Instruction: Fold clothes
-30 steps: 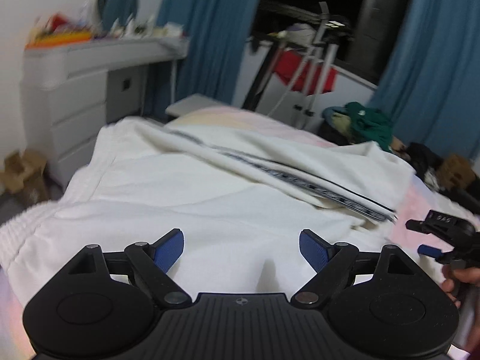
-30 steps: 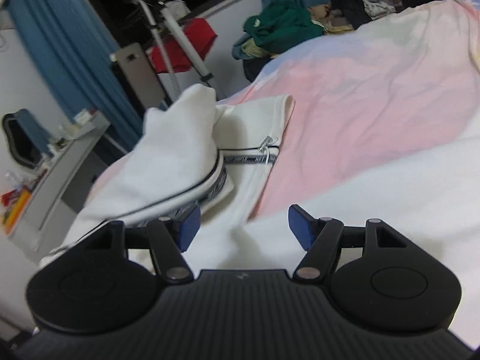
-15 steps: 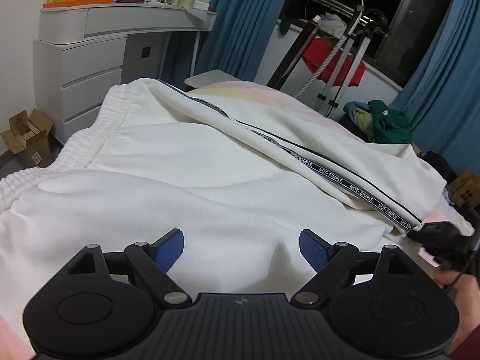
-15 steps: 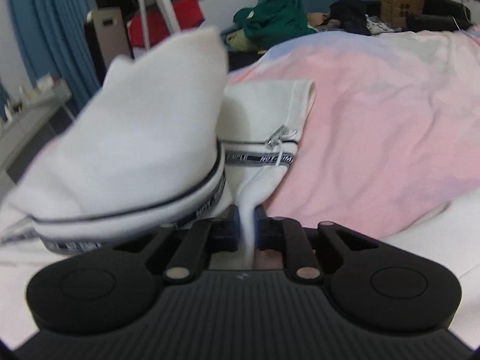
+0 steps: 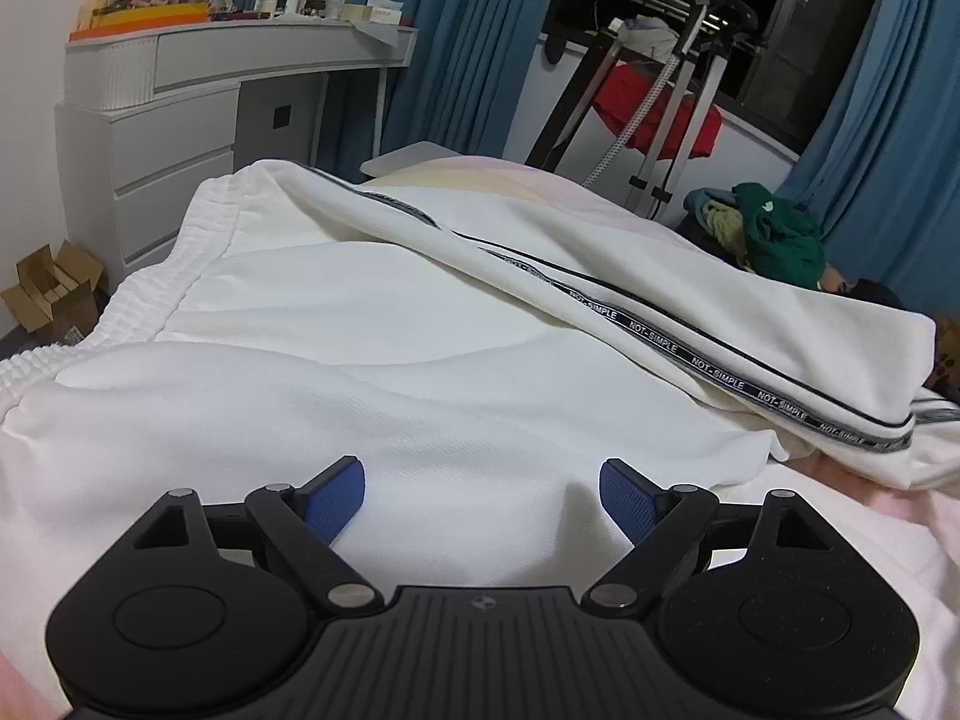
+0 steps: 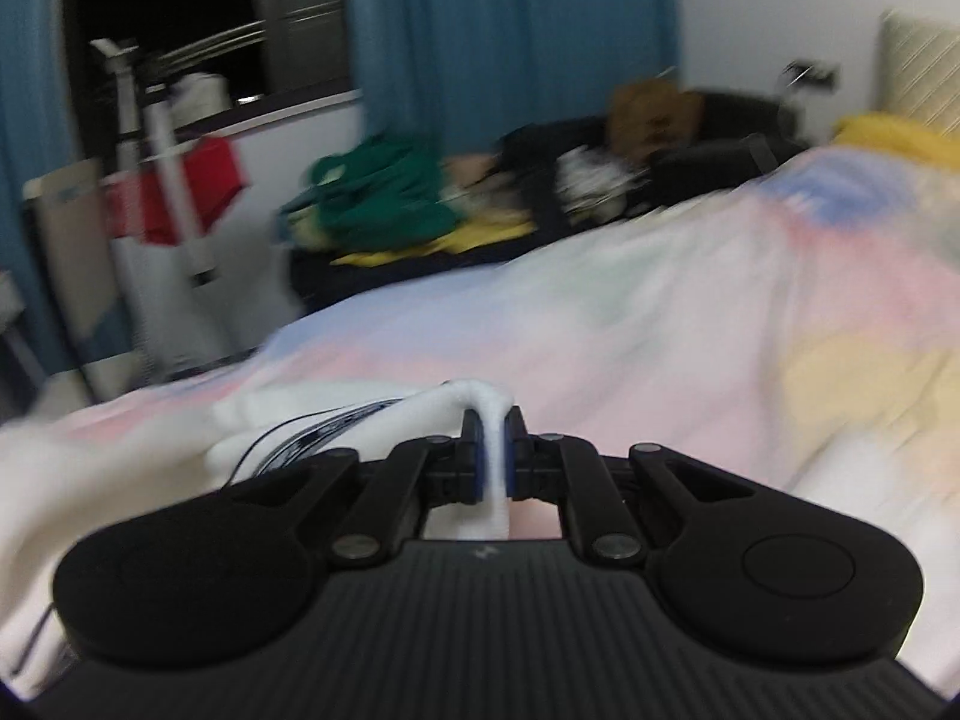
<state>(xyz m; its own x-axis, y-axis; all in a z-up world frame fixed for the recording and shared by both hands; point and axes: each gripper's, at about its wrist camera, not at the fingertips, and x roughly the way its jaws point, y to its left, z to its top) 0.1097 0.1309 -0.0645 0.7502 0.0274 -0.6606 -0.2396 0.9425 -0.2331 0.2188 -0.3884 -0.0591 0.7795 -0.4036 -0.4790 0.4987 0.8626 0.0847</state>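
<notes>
White track pants (image 5: 372,324) with a black lettered side stripe (image 5: 684,354) lie spread on the bed, one leg folded over the other, elastic waistband (image 5: 180,252) at the left. My left gripper (image 5: 483,492) is open and empty, low over the white fabric near the waist end. My right gripper (image 6: 493,450) is shut on a pinched fold of the pants' leg end (image 6: 486,414); the rest of the pants trails to its left (image 6: 120,480). The right wrist view is blurred.
The bed has a pastel pink, blue and yellow sheet (image 6: 690,324). A white dresser (image 5: 174,120) stands at the left, a cardboard box (image 5: 54,288) on the floor by it. A clothes rack with a red garment (image 5: 660,114) and a pile of green clothes (image 5: 774,234) lie beyond the bed.
My right gripper closed on the pants' leg end and has swung right with it, the view now blurred. My left gripper has moved lower and closer over the waist part, still open.
</notes>
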